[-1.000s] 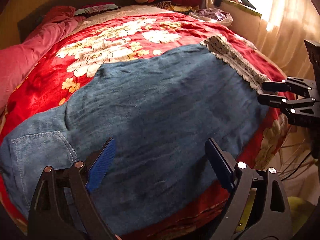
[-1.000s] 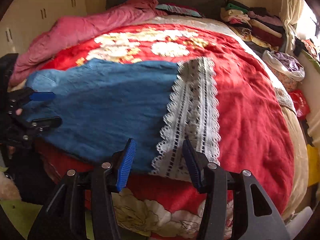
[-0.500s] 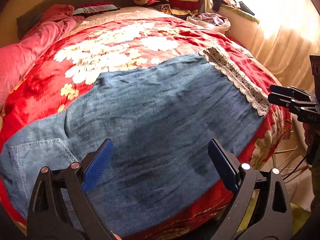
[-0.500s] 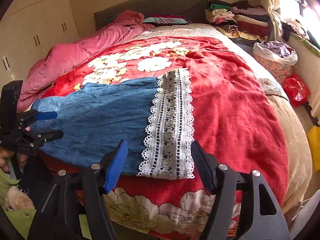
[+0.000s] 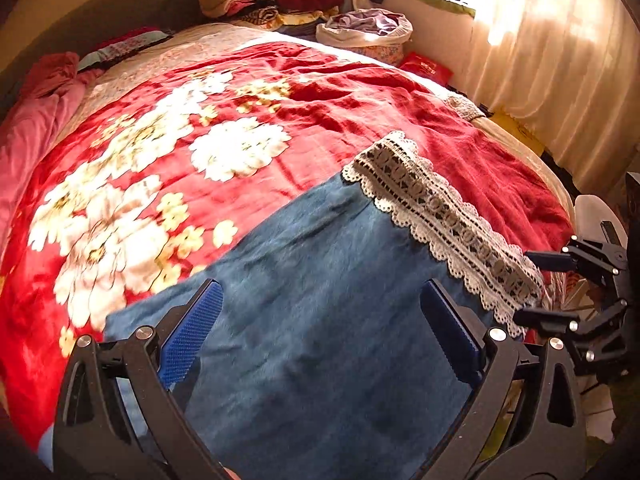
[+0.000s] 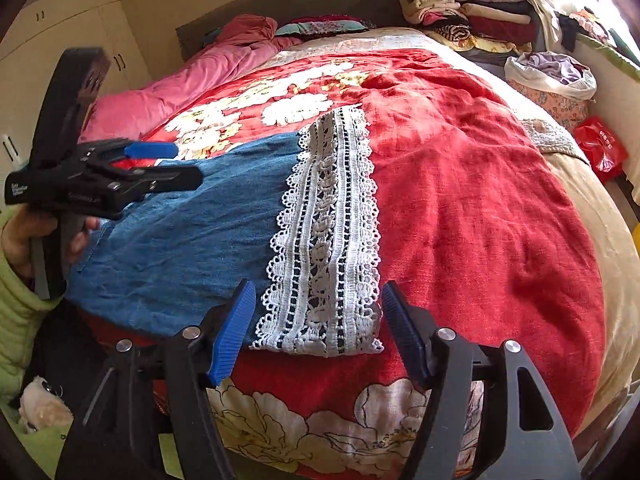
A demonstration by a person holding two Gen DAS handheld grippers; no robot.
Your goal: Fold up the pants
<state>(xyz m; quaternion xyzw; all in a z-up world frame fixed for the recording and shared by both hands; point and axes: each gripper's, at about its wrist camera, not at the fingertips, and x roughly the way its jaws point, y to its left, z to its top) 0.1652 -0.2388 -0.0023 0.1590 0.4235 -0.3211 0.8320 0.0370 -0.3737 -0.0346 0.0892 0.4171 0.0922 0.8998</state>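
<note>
Currently my pants (image 6: 192,240) lie flat on the bed (image 6: 480,200), long axis running from left gripper (image 5: 320,332) to right gripper (image 6: 316,332). Both jaws have just been opening, nothing between them; the lace hem (image 6: 328,240) lies nearest the right.

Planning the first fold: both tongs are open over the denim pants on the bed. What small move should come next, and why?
Probably lower the right tongs onto the lace hem and close. The pants lie flat and ungripped, and the hem's near edge sits right between those open pads.
</note>
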